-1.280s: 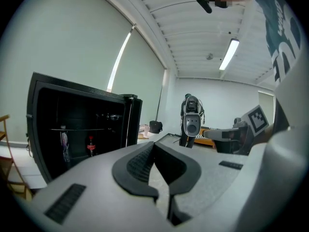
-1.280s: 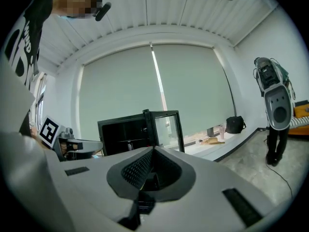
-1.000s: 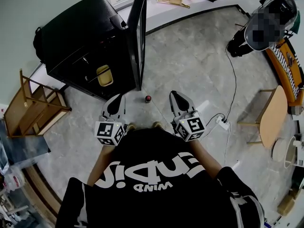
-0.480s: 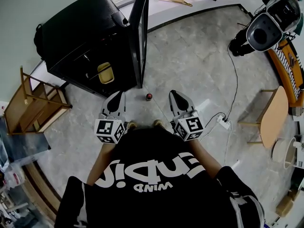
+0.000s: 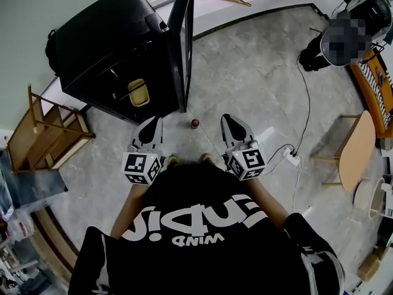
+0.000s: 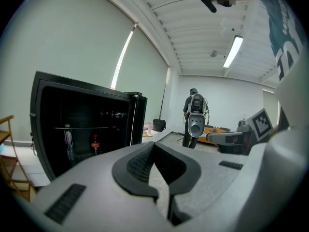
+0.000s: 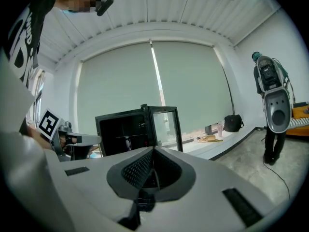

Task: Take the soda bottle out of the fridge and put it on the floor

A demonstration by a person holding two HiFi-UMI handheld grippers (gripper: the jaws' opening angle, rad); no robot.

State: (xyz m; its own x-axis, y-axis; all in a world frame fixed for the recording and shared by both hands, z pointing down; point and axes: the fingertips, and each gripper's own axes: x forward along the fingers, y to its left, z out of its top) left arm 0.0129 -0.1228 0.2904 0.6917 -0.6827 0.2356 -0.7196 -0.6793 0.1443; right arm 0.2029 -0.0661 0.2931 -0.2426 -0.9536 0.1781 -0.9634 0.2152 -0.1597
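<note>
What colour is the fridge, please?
Black; the fridge shows best in the head view.

Upper left in the head view, the black box-shaped fridge (image 5: 104, 42) looks smooth with a faint gloss, its door (image 7: 166, 124) clear glass in a black frame. The pale grey stone-look floor (image 5: 245, 72) has a dull sheen. The left gripper (image 6: 153, 144) and right gripper (image 7: 153, 150) are matt grey plastic with black ribbed pads (image 6: 139, 163)

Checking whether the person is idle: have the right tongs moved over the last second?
No. The right tongs keep the same offset from the fridge door's lower corner as before.
</note>
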